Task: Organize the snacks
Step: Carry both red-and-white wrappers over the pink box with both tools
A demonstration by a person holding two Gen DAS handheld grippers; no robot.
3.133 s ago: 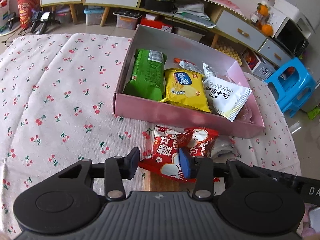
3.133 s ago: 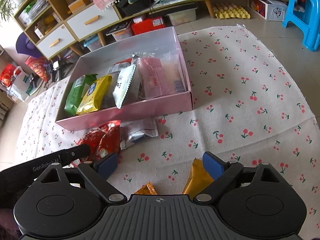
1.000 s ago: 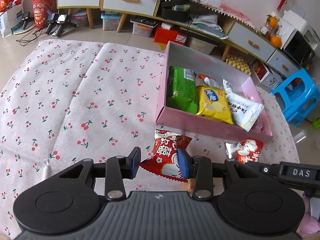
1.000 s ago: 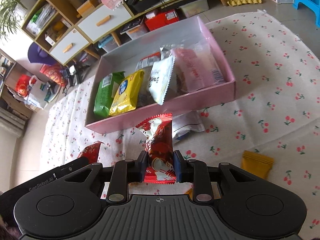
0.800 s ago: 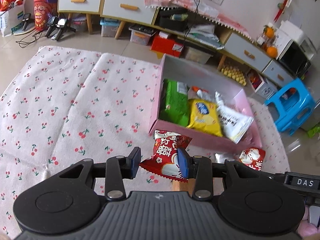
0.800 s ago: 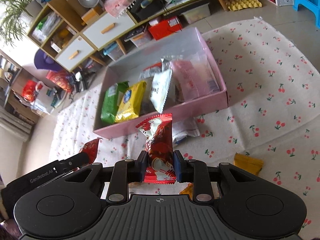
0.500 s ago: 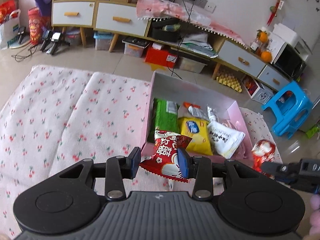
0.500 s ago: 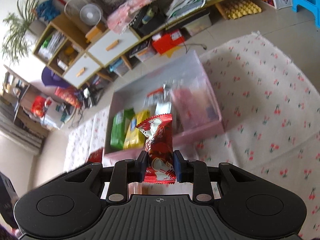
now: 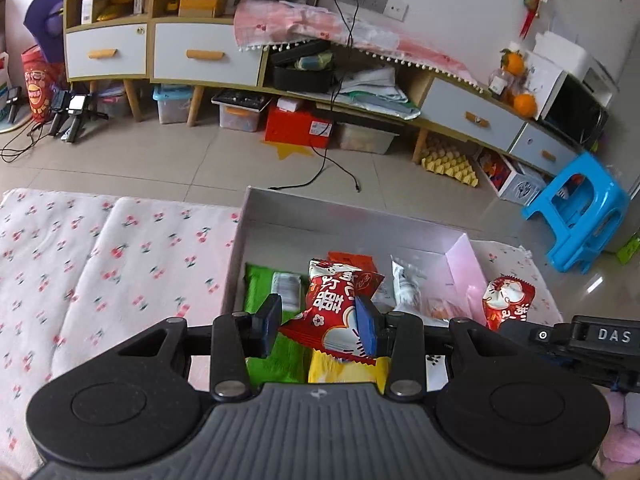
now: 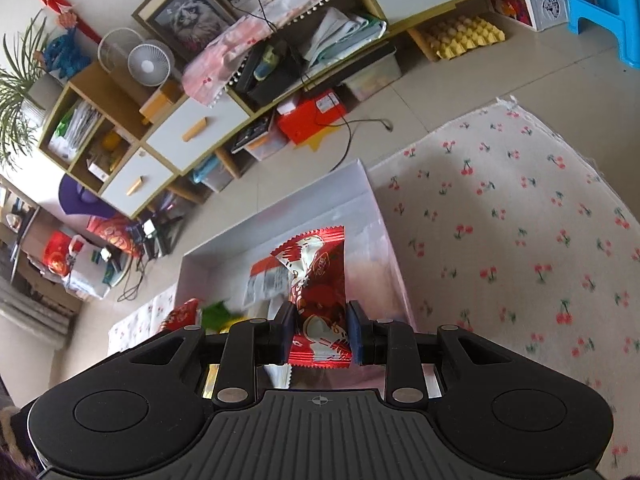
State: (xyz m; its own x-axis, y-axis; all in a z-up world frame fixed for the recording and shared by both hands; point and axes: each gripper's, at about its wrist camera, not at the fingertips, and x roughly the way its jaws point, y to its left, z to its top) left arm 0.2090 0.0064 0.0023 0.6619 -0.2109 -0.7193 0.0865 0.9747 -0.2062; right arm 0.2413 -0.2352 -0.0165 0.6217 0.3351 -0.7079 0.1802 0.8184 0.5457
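My left gripper is shut on a red and white snack packet and holds it in the air over the near part of the pink box. Below it lie a green packet, a yellow packet and a white packet. My right gripper is shut on a second red foil packet, also above the pink box. That same packet shows at the right of the left wrist view, over the box's right wall.
The box rests on a cherry-print cloth that spreads left of it and right of it. Behind stand low cabinets with drawers, storage bins and a cable on the tiled floor. A blue stool stands at the right.
Both grippers carried their red packets forward from in front of the box to above its inside. The box now fills the lower middle of both views; the cloth in front has dropped out of sight.
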